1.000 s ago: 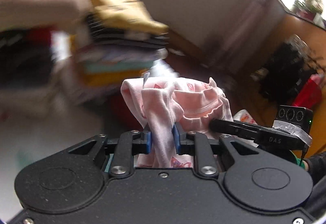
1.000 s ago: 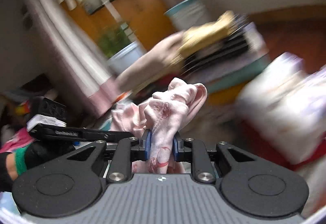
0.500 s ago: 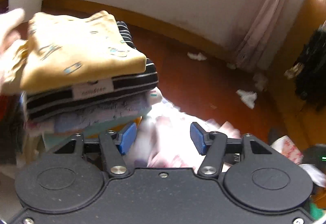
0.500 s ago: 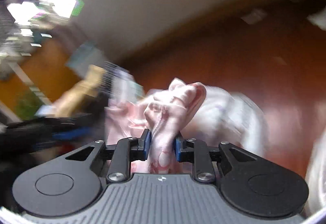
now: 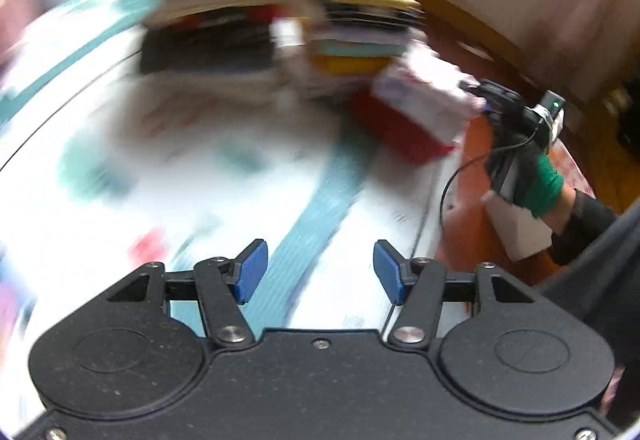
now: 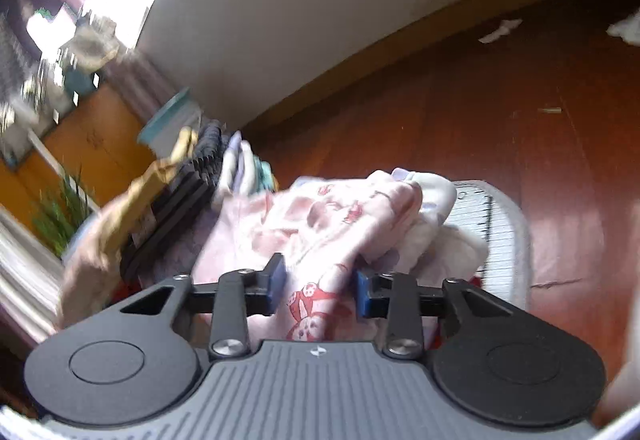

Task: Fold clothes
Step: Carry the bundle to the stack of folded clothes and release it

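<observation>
My left gripper (image 5: pixel 316 272) is open and empty above a white cloth with teal stripes (image 5: pixel 312 207). The view is blurred. A stack of folded clothes (image 5: pixel 280 27) with a yellow piece on top lies at the back. The pink printed garment (image 6: pixel 320 236) lies bunched between the parted pads of my right gripper (image 6: pixel 318 292), which is open. In the left wrist view the pink garment (image 5: pixel 424 95) rests beside the stack, with the right gripper (image 5: pixel 508 115) at its edge. The stack also shows in the right wrist view (image 6: pixel 188 183).
A red block (image 5: pixel 396 127) lies under the pink garment. A white ruled board (image 6: pixel 500 240) sits to the right of it. The red-brown wooden floor (image 6: pixel 480 99) has paper scraps. A pale bucket (image 6: pixel 172 119) and a green plant (image 6: pixel 60 207) stand by the wall.
Both grippers let go of the pink garment: the left opened first and swung away over the striped cloth; the right has just opened, with the garment set down by the stack.
</observation>
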